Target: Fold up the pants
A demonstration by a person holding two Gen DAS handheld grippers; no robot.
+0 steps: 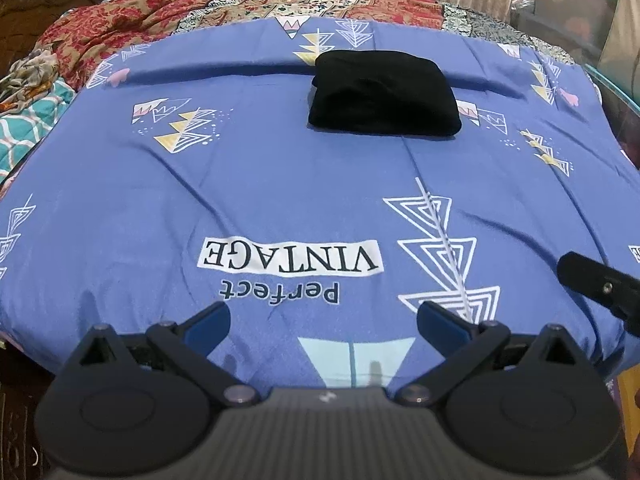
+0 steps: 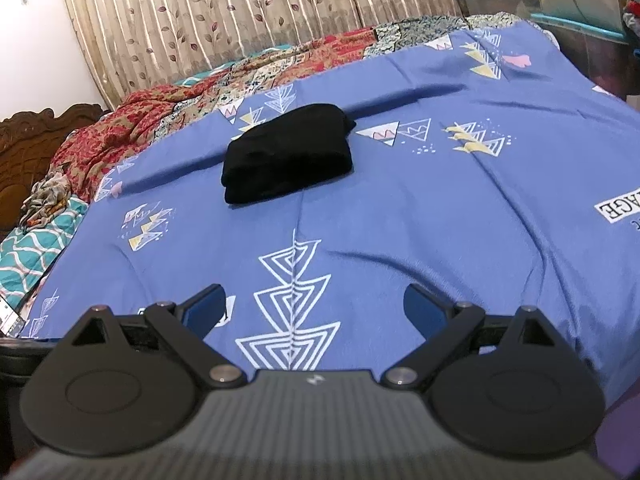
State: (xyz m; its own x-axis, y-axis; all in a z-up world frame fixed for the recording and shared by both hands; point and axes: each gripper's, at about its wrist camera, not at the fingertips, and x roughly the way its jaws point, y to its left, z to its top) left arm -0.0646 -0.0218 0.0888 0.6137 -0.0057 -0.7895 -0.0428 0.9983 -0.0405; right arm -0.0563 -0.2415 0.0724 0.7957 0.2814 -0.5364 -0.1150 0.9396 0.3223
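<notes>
Pants point(image 1: 384, 94) sit folded into a compact black bundle on the blue bedsheet point(image 1: 280, 184), well beyond the "VINTAGE" print point(image 1: 290, 258). Your left gripper point(image 1: 323, 322) and right gripper point(image 2: 314, 304) hang spread and empty short of it, likely because folding looks finished.

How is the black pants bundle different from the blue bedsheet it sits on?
The pants are plain black; the bedsheet is blue with white triangle patterns and printed words. The pants are folded into a small, thick bundle; the bedsheet is spread wide and mostly flat, with a few creases. The pants lie on top; the bedsheet lies underneath. Both are soft cloth, and neither the left gripper nor the right gripper touches the pants.
</notes>
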